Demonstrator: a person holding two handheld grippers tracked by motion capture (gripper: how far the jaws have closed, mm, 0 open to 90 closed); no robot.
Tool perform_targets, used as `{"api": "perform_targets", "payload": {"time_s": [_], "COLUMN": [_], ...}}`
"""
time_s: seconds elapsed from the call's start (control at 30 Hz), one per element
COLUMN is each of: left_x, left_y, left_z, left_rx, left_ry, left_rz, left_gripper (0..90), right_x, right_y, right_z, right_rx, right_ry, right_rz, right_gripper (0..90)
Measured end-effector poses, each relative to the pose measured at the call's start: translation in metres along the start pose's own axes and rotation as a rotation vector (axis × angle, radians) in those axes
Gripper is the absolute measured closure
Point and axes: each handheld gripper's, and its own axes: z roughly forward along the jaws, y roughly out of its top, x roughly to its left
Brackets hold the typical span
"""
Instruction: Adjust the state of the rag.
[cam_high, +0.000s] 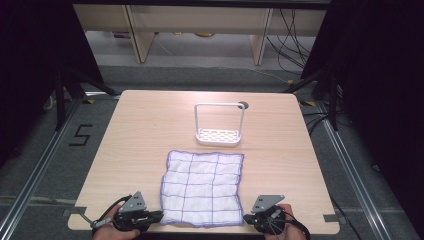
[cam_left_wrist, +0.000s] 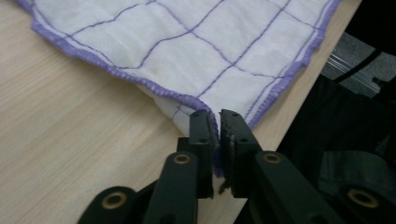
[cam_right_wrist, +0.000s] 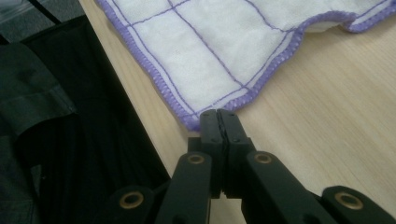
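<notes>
Left tool (cam_left_wrist: 214, 122) and right tool (cam_right_wrist: 220, 116) each clamped on a near corner of the checked cloth (cam_high: 202, 187), flat on the counter (cam_high: 145, 125)

cloth (cam_high: 202, 188) | white, purple grid and hem | spread flat | table's near edge, near corners lifted slightly

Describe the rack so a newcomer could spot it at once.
On the wooden table, look past the purple-checked cloth toward the far edge. The rack stands there: a small white perforated tray under a tall square loop handle, the one upright thing on the table.
</notes>
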Motion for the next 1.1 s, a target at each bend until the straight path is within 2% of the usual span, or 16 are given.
{"api": "perform_targets", "payload": {"time_s": [0.1, 0.17, 0.27, 0.43, 0.5, 0.53, 0.57, 0.67, 0.73, 0.77, 0.8, 0.83, 0.9, 0.93, 0.97, 1.1], "left_x": [0.004, 0.01, 0.024, 0.05, 0.063, 0.063, 0.075, 0.091, 0.094, 0.104, 0.108, 0.11, 0.116, 0.118, 0.118, 0.122], "left_y": [0.001, 0.007, 0.021, 0.051, 0.063, 0.063, 0.073, 0.087, 0.09, 0.096, 0.099, 0.101, 0.104, 0.105, 0.106, 0.11], "left_z": [-0.007, -0.013, -0.021, -0.016, -0.008, -0.008, 0.001, 0.013, 0.017, 0.024, 0.025, 0.029, 0.032, 0.034, 0.036, 0.042], "left_rx": [-0.003, -0.048, -0.104, -0.136, -0.127, -0.127, -0.112, -0.077, -0.093, -0.1, -0.085, -0.101, -0.091, -0.094, -0.098, -0.077], "left_ry": [0.026, 0.048, 0.091, 0.146, 0.144, 0.144, 0.155, 0.158, 0.171, 0.166, 0.173, 0.185, 0.183, 0.179, 0.189, 0.195], "left_rz": [-0.032, -0.065, -0.083, -0.086, -0.083, -0.083, -0.09, -0.077, -0.089, -0.109, -0.105, -0.115, -0.097, -0.107, -0.112, -0.099], "left_gripper": [65.7, 55.6, 48.1, 44.5, 42.9, 43.0, 42.9, 42.5, 42.2, 42.1, 42.1, 41.8, 41.7, 42.0, 41.8, 41.1], "right_x": [-0.004, -0.01, -0.025, -0.054, -0.066, -0.073, -0.077, -0.094, -0.099, -0.11, -0.115, -0.12, -0.128, -0.131, -0.134, -0.143], "right_y": [0.0, 0.005, 0.015, 0.038, 0.046, 0.049, 0.053, 0.062, 0.065, 0.069, 0.07, 0.072, 0.076, 0.078, 0.079, 0.084], "right_z": [-0.008, -0.014, -0.017, -0.011, -0.006, -0.004, -0.002, 0.005, 0.007, 0.011, 0.015, 0.014, 0.016, 0.019, 0.018, 0.025], "right_rx": [-0.066, -0.086, -0.13, -0.173, -0.18, -0.18, -0.177, -0.162, -0.156, -0.157, -0.188, -0.172, -0.171, -0.193, -0.176, -0.197], "right_ry": [-0.017, -0.043, -0.085, -0.136, -0.143, -0.155, -0.158, -0.178, -0.181, -0.186, -0.197, -0.188, -0.185, -0.186, -0.18, -0.189], "right_rz": [0.044, 0.073, 0.105, 0.125, 0.159, 0.166, 0.194, 0.203, 0.215, 0.224, 0.23, 0.236, 0.254, 0.27, 0.28, 0.272], "right_gripper": [85.4, 71.3, 63.8, 55.1, 53.1, 52.1, 50.4, 48.7, 48.2, 48.0, 48.0, 48.0, 48.0, 48.0, 47.9, 47.5]}}
